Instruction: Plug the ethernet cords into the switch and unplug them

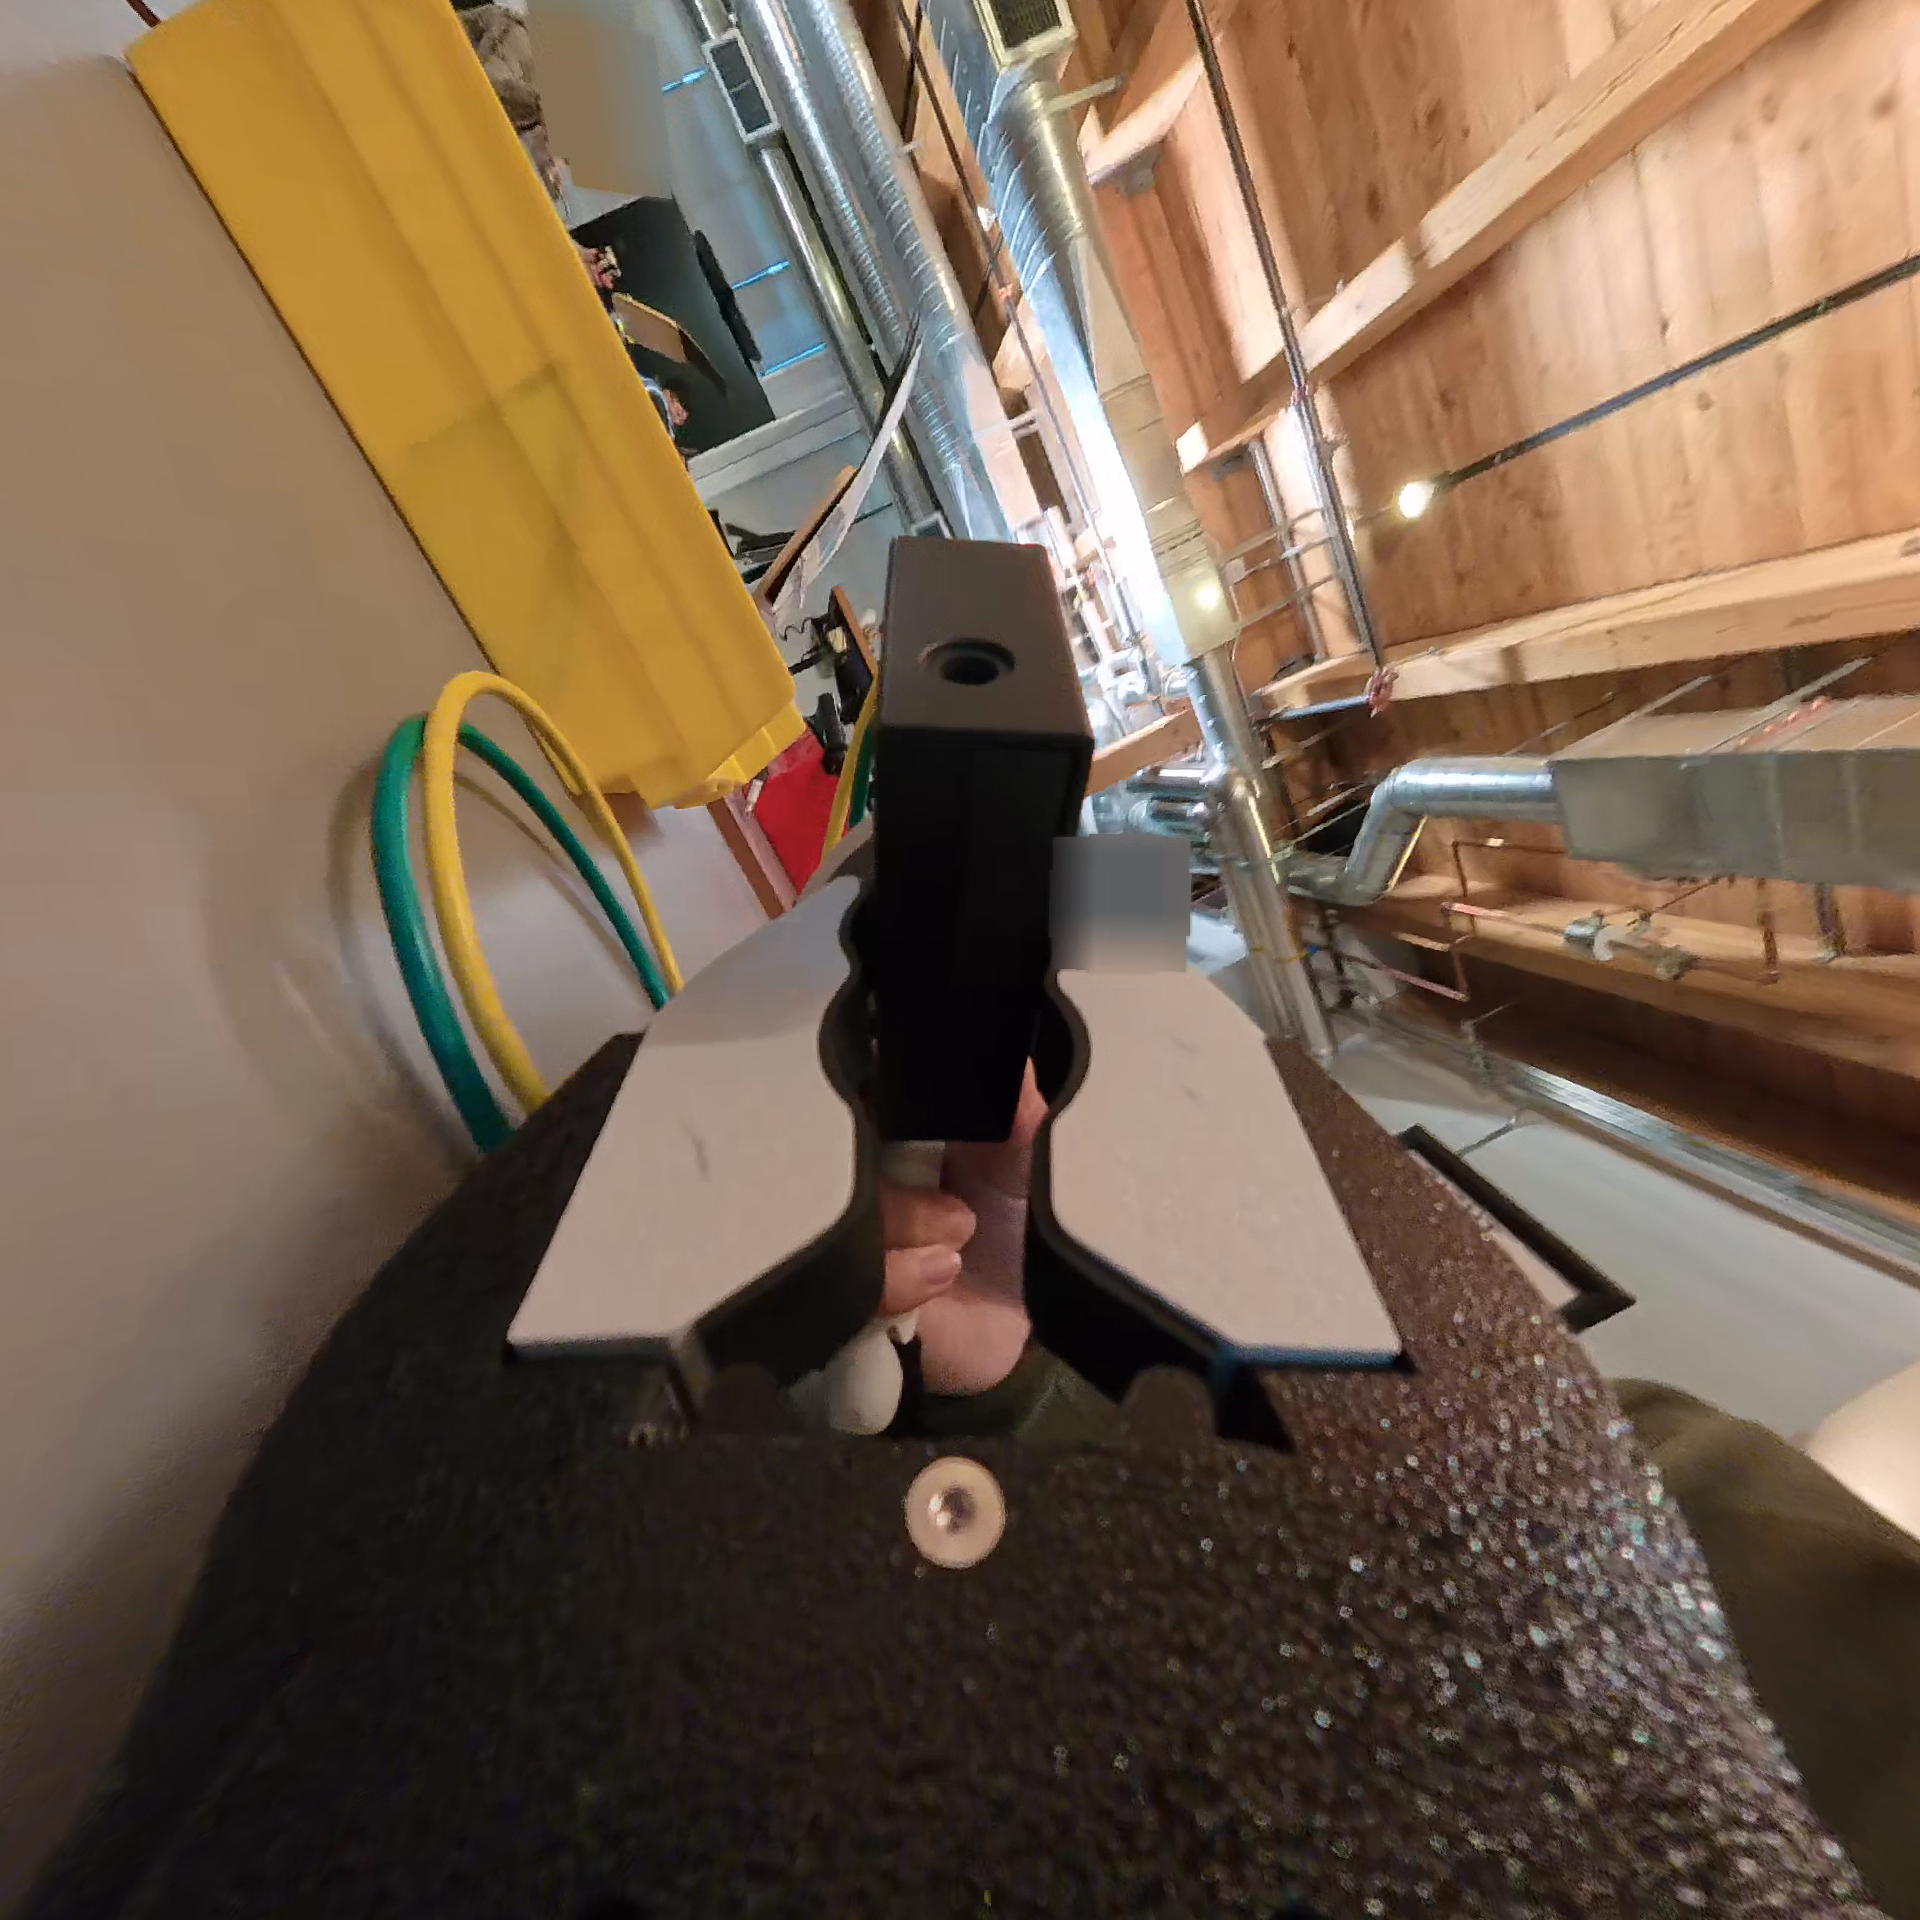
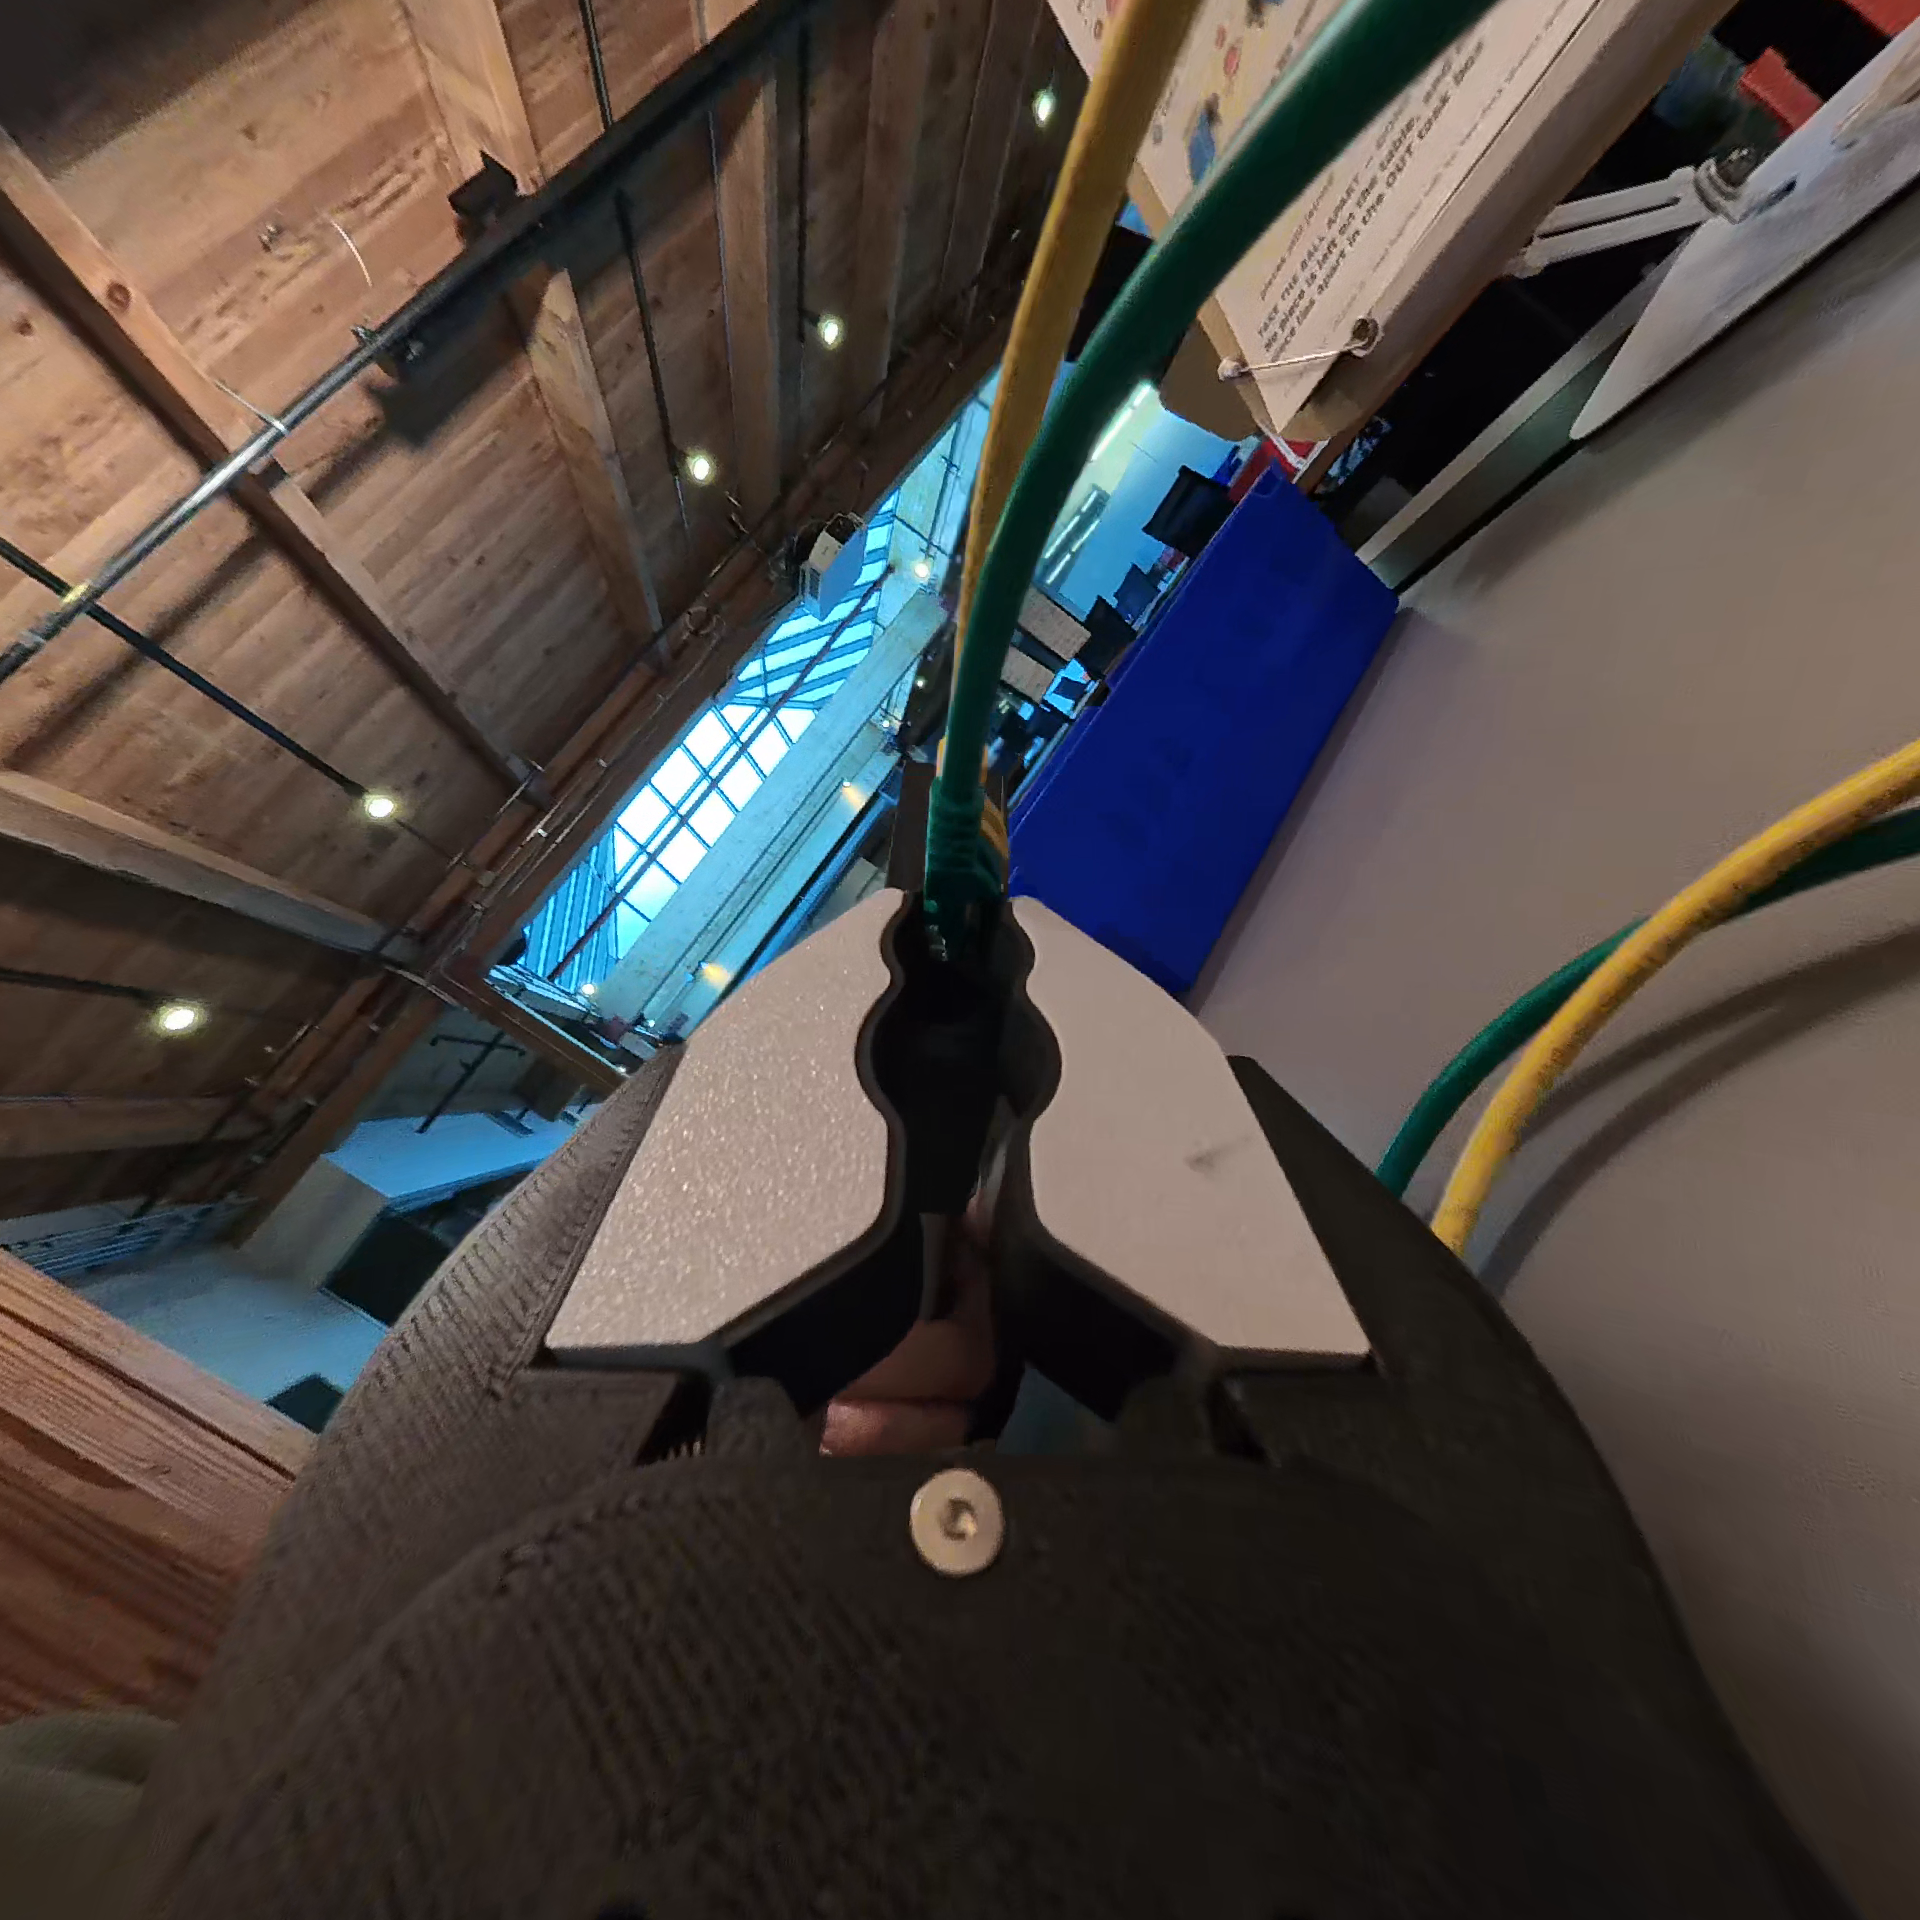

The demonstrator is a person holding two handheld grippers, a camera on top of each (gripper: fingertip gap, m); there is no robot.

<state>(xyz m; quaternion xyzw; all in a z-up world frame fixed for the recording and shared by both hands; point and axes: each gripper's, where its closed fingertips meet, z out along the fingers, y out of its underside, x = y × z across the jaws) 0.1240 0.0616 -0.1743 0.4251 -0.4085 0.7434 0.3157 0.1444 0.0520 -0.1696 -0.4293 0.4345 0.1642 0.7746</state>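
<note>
My left gripper (image 1: 961,935) is shut on a black box-shaped switch (image 1: 977,727) and holds it off the table, an end face with a round socket towards the camera. A green cord (image 1: 400,883) and a yellow cord (image 1: 447,883) loop over the table on its left. In the right wrist view my right gripper (image 2: 956,914) is shut on the plug end of the green cord (image 2: 1039,468); the yellow cord (image 2: 1029,312) runs right beside it. A dark edge beside the green plug may be the switch; I cannot tell if the plug is seated.
A yellow bin (image 1: 468,364) stands on the pale table (image 1: 156,727) behind the cords. A blue bin (image 2: 1195,727) stands on the table (image 2: 1662,727) past the right gripper. A board with a printed sheet (image 2: 1351,208) is beyond the cords. A hand (image 1: 935,1278) shows between the left fingers. The tips of both grippers are at nearly the same place.
</note>
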